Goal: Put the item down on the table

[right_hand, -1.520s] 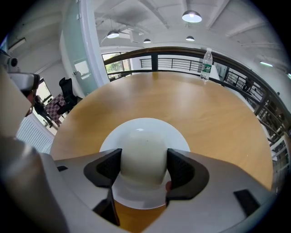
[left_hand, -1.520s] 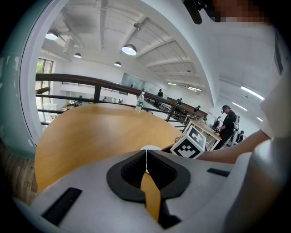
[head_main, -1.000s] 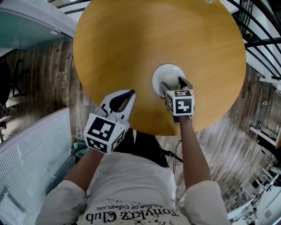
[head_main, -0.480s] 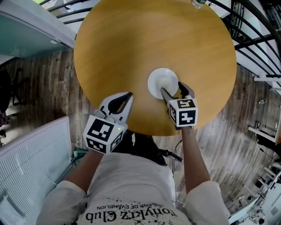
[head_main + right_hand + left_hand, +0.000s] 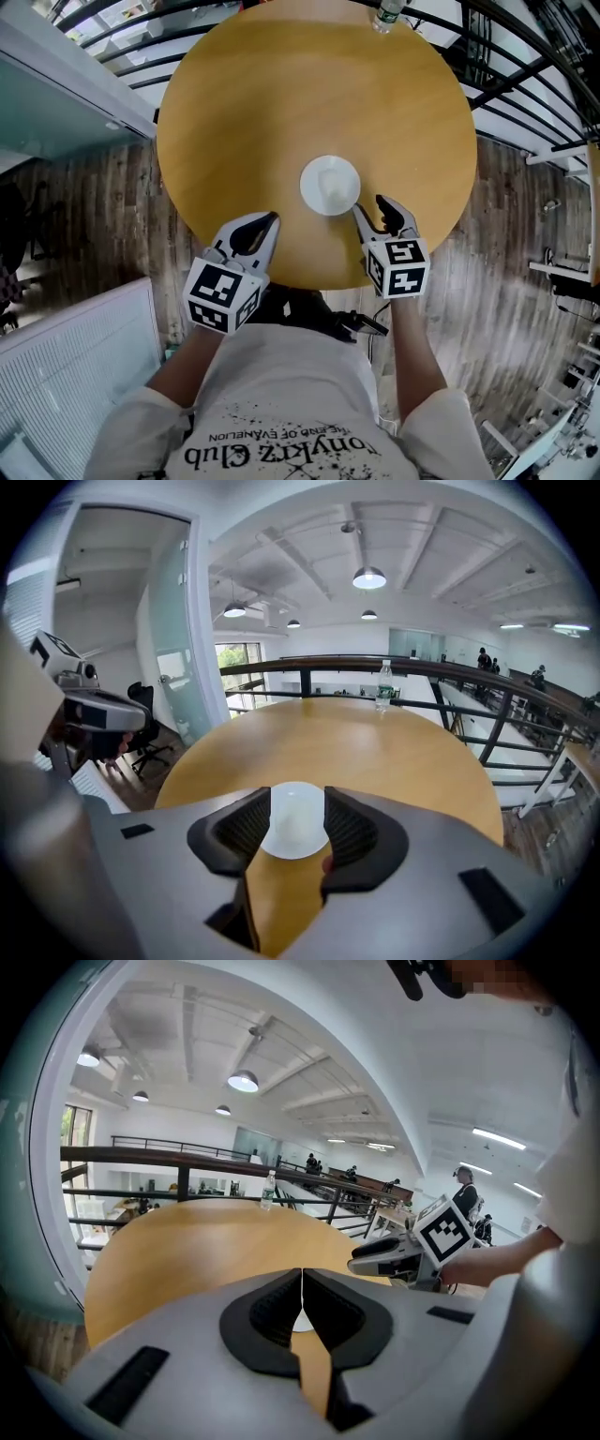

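A white plate (image 5: 330,185) lies flat on the round wooden table (image 5: 309,94), near its middle. My right gripper (image 5: 370,206) is open and sits just short of the plate's near right rim, not touching it. In the right gripper view the plate (image 5: 295,822) shows in the gap between the spread jaws of that gripper (image 5: 296,794). My left gripper (image 5: 265,220) is shut and empty over the table's near edge, left of the plate. In the left gripper view the jaws of the left gripper (image 5: 302,1274) meet, and the right gripper (image 5: 361,1262) shows off to the right.
A water bottle (image 5: 387,13) stands at the table's far edge, next to a black railing (image 5: 506,56). A white slatted panel (image 5: 66,347) stands low at the left. Wooden floor surrounds the table. People stand far off in the left gripper view.
My right gripper has let go of the plate and drawn back toward me. The plate stays on the table. The left gripper has barely moved.
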Tool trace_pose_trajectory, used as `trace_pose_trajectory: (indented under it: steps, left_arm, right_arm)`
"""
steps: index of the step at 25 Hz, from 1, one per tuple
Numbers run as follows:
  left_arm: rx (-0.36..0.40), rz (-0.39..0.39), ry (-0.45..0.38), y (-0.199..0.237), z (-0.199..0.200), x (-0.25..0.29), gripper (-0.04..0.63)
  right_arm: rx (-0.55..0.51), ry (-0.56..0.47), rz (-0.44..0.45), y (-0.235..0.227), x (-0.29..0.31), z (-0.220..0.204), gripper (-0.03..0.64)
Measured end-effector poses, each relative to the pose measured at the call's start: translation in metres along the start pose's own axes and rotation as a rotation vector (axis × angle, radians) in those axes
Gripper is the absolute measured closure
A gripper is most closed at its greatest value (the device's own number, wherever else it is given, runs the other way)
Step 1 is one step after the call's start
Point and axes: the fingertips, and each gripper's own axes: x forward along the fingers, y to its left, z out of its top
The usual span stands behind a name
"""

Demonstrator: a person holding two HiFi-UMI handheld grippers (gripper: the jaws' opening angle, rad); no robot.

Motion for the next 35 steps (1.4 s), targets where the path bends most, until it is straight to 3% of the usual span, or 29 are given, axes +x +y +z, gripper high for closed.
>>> trace_pose_trajectory:
  steps: [5,9,15,35]
  left_arm:
    - [0.018,-0.005,-0.003,-0.021,0.007,-0.007,0.571]
    - [0.017,-0.029,-0.008,-0.041,0.007,-0.009,0.571]
    - [0.033,-0.052,0.000,-0.056,0.007,-0.017,0.571]
    - [0.051,-0.041,-0.018,-0.062,0.017,-0.032,0.571]
  right_arm:
    - [-0.007,-0.081,-0.039,-0.004,-0.042,0.017,0.499]
    - [0.011,-0.081,-0.072,-0.008,-0.067,0.006,0.562]
    - [0.065,-0.097,-0.044,0.001,-0.099,0.001,0.580]
    - [0.020,-0.136,0.028,0.032,-0.117,0.028,0.592]
